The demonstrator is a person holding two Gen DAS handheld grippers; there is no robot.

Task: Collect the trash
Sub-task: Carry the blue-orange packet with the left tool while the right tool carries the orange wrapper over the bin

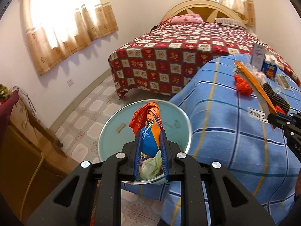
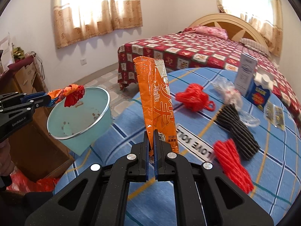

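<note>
Left claw (image 1: 150,141) clamped on crumpled wrappers (image 1: 147,120) over pale bin (image 2: 56,130); right claw (image 2: 150,141) pinched shut on orange wrapper (image 2: 156,101). Not yet dropped; more litter on blue-blanketed worktop (image 2: 197,169).

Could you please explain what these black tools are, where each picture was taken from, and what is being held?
No robot here: a person carries two hand-held grippers, each with a fisheye camera looking along its fingers. The left camera shows the left gripper shut on a crumpled wrapper over a pale green bin. The right camera shows the right gripper shut on a long orange wrapper. On the blue checked blanket lie a red bag, red strips, a black corrugated piece and small boxes.
</note>
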